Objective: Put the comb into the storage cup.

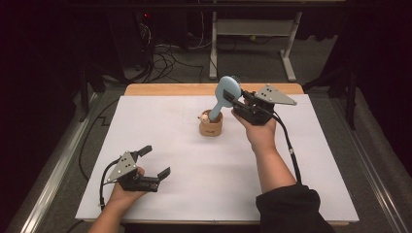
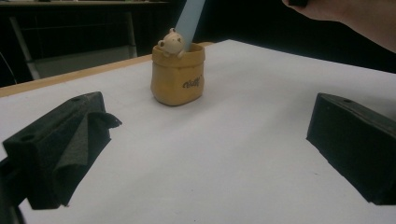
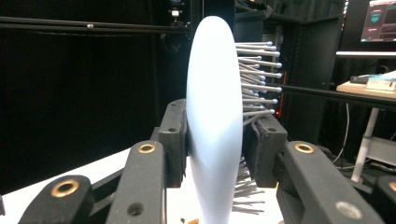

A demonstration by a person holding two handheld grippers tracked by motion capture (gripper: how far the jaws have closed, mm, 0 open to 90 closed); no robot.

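We are gripping the brush (image 1: 226, 91) by its head with the right gripper (image 1: 232, 100), one jaw pressing the smooth back, the other the bristles. Its long axis is running steeply, head up and leaning toward the table's far right, handle pointing down into the pot (image 1: 211, 125), which is standing mid-table on the white sheet (image 1: 194, 170). A small bear (image 2: 172, 41) is peeking over the pot's rim beside the handle. Our left gripper (image 1: 156, 162) is resting near the front left, jaws spread wide, holding nothing

Tan pot (image 2: 178, 77) between parted tongs (image 2: 205, 154)
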